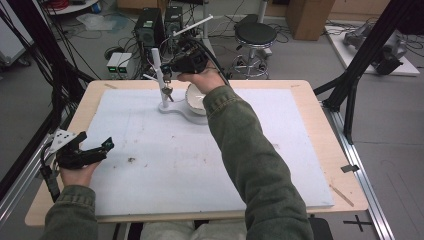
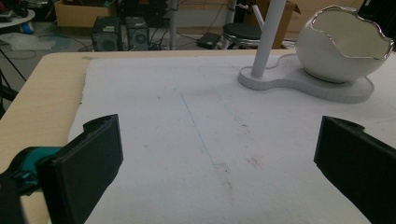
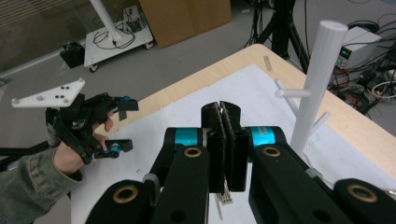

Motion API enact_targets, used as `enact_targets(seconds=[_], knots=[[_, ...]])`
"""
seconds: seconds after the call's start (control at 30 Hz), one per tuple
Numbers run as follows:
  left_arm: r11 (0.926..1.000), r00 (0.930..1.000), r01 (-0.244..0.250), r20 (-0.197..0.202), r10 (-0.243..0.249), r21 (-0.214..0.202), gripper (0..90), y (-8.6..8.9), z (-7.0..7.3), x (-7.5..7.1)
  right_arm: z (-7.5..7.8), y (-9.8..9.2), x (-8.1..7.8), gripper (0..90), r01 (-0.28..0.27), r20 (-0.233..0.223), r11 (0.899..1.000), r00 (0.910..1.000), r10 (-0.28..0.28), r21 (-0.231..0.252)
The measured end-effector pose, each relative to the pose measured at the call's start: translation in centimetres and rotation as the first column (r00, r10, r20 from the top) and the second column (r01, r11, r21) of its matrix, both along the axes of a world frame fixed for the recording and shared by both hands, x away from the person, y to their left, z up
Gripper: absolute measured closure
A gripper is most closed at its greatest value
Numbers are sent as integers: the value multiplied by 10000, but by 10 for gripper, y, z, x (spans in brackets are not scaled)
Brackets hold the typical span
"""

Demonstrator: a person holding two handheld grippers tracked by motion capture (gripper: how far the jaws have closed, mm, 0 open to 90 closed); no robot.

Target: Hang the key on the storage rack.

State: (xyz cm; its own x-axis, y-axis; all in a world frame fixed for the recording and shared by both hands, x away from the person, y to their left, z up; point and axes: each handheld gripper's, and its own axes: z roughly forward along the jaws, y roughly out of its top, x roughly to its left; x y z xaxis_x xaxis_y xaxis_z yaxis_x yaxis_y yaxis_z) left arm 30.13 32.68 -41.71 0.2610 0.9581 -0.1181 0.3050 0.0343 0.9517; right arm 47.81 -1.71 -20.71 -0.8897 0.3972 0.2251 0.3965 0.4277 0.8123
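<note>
Right gripper fingers pinch a small key bunch beside the white peg stand. Light, dangling metal, probably best held by its ring. Left gripper fingers spread.

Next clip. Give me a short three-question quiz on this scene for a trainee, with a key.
1. True or false: the left gripper has its jaws shut.
2. What stands on the flat white base beside the white peg post? A) a white egg-shaped bowl with a jagged silver rim B) a red mug C) a glass bottle
3. Fill in: the right gripper is shut on a small bunch of metal ____.
Key: 1 false, they stand wide apart; 2 A; 3 keys.
</note>
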Motion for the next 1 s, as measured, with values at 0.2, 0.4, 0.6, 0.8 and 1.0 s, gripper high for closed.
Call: enact_targets(seconds=[0.2, 0.4, 0.6, 0.8, 1.0], knots=[[10000, 10000, 40, -15, -40, 3, 17, -1, -1, 1, 1, 8, 8, 893, 22, -4, 10000, 10000, -22, 49], [10000, 10000, 33, -6, -33, -31, 17, 0, -1, 1, 4, 15, 18, 893, 208, -9, 9998, 9998, -208, 5], [10000, 10000, 37, -9, -37, -89, 17, 0, 0, 1, 5, 24, 30, 893, 467, -65, 9989, 9989, -467, 18], [9998, 10000, 58, 6, -58, -177, 17, 0, -1, 1, 1, 35, 41, 893, 664, -149, 9978, 9977, -663, 74], [9999, 10000, 97, -16, -97, -136, 17, 1, -1, 1, -2, 39, 50, 892, 915, -211, 9958, 9956, -916, -25]])
